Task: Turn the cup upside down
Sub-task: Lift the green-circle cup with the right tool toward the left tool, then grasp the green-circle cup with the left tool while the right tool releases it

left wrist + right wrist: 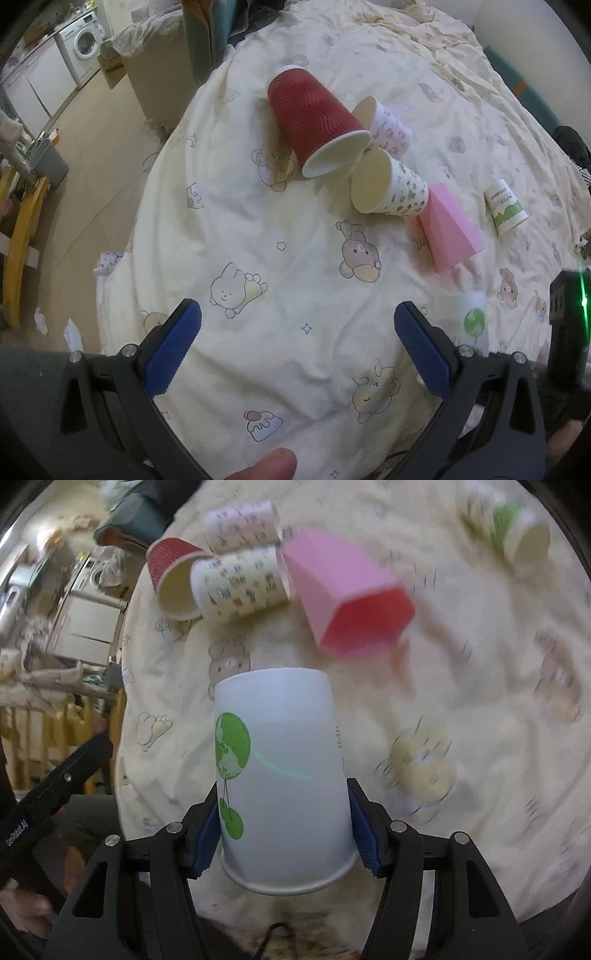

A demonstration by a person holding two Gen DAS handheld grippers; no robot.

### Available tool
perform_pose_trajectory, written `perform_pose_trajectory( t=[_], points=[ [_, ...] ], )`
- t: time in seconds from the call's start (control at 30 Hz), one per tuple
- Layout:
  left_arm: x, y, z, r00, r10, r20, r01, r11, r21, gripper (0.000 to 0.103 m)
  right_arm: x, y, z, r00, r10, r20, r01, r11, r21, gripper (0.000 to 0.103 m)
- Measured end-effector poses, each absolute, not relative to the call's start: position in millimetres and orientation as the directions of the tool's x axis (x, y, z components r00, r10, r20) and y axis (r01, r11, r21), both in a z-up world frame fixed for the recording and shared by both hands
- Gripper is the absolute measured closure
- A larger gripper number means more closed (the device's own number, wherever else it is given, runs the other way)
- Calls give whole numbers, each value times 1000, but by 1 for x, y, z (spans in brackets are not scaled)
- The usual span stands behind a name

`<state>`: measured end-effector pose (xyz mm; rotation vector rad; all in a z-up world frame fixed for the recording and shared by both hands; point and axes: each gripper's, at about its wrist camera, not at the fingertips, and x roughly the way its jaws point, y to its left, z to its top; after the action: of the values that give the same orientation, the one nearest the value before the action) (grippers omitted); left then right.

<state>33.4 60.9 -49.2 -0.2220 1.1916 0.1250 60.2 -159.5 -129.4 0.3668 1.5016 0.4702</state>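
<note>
My right gripper (pixel 284 836) is shut on a white paper cup with a green globe print (pixel 280 775). The cup's rim points toward the camera and its base points away, over the bed. The same cup shows blurred at the right of the left wrist view (pixel 472 321). My left gripper (pixel 297 345) is open and empty above the cartoon-print bedsheet (pixel 280 258). The right wrist view is motion-blurred.
Several cups lie on their sides on the bed: a red ribbed cup (pixel 314 122), two patterned cups (pixel 391 186) (pixel 388 123), a pink angular cup (pixel 448 229) and a green-print cup (pixel 504 212). The bed edge drops to the floor at left, near a washing machine (pixel 83 38).
</note>
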Motion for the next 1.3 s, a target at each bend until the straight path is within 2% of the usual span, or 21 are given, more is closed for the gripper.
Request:
perform_pose_trajectory(
  t=[0.3, 0.5, 0.67, 0.87, 0.97, 1.03, 1.2, 1.3],
  points=[
    [37, 55, -50, 369, -13, -929, -199, 976, -93, 0, 56, -154, -158, -62, 459, -886, -55, 885, 463, 33],
    [36, 54, -49, 372, -12, -928, -200, 975, -93, 0, 54, -154, -142, -39, 446, -894, -96, 889, 448, 17],
    [36, 55, -49, 369, -16, -929, -201, 975, -97, 0, 54, -157, -117, -14, 449, -893, -132, 885, 447, 16],
    [35, 55, -51, 335, -35, -941, -207, 972, -110, 0, 51, -172, -82, 69, 471, -879, -180, 873, 454, 16],
    [32, 51, -47, 323, -44, -945, -217, 969, -119, 0, 44, -186, -53, 214, 440, -872, -257, 887, 384, 16],
    [32, 41, -41, 320, -50, -946, -199, 973, -119, 0, 38, -196, -44, 284, 423, -860, -272, 896, 351, 12],
    [43, 10, -45, 221, -153, -963, -161, 968, -191, 0, 28, -241, -46, 394, 415, -820, -172, 910, 378, 9],
    [53, -8, -53, 163, -164, -973, -149, 971, -188, 1, 27, -260, -50, 421, 394, -817, -111, 916, 385, 9]
  ],
)
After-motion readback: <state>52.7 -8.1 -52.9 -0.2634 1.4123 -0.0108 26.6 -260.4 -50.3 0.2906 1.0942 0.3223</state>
